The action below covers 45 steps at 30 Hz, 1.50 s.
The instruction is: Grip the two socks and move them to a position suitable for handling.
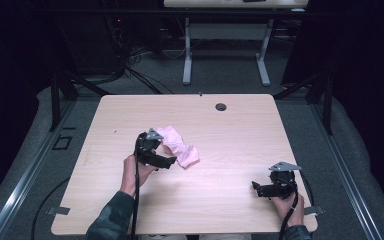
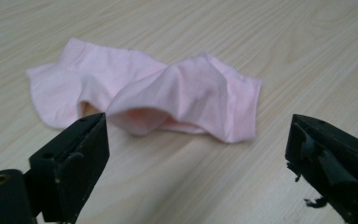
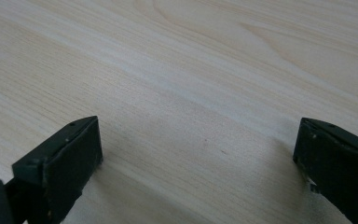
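Note:
A crumpled pink cloth (image 1: pixel 179 145) lies near the middle of the wooden table (image 1: pixel 230 130). My left gripper (image 1: pixel 169 161) hovers just to the left of it, jaws spread wide, nothing between them. In the left gripper view the pink cloth (image 2: pixel 158 95) sits ahead of the two black jaws, folded and puckered, apart from them. My right gripper (image 1: pixel 256 189) rests near the table's front right, held by a hand, jaws wide apart. The right gripper view looks along my right gripper (image 3: pixel 198 149) at bare wood between its black jaws.
A small round grommet hole (image 1: pixel 221 106) sits near the table's far edge. Beyond the table stand another desk's white legs (image 1: pixel 187 60) and dark cables on grey carpet. Metal clips (image 1: pixel 59 210) mark the front corners.

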### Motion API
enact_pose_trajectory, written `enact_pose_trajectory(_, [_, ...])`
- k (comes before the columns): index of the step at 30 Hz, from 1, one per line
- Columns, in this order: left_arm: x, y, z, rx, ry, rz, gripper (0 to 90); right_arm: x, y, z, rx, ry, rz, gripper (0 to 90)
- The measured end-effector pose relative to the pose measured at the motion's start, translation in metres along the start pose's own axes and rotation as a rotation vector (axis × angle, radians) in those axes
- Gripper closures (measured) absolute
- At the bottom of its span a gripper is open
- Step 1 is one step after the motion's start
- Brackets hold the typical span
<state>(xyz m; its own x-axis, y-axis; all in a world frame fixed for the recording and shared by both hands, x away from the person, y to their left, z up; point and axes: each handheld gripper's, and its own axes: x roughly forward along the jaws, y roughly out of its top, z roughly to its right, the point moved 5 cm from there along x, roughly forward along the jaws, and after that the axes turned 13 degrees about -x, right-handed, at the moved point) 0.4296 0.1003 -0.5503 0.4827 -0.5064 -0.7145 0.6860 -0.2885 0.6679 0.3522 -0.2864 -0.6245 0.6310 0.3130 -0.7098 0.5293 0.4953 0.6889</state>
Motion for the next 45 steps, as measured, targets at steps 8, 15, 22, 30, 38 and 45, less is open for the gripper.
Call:
enact_pose_trajectory(8, [0.036,0.023,-0.002,0.033,0.034,-0.083,19.9,0.0,0.0,0.0,0.0,-0.006,-0.003,1.2])
enact_pose_trajectory(15, [0.055,0.016,-0.014,-0.012,0.024,-0.135,40.2,0.0,0.0,0.001,0.001,-0.002,0.002,1.9])
enact_pose_trajectory(22, [0.058,0.011,-0.014,-0.007,0.012,-0.142,78.3,-0.001,0.0,0.001,0.008,-0.01,0.008,3.4])
enact_pose_trajectory(30, [0.048,0.012,-0.007,-0.018,-0.006,-0.077,87.1,-0.001,0.0,0.002,0.005,-0.01,0.004,3.8])
enact_pose_trajectory(38, [-0.006,0.018,0.027,0.02,-0.052,0.023,87.1,-0.001,0.0,0.002,0.007,-0.016,0.005,4.4])
enact_pose_trajectory(45, [-0.043,0.004,0.052,0.007,-0.093,0.042,86.9,-0.001,0.0,0.002,0.009,-0.016,0.006,4.4])
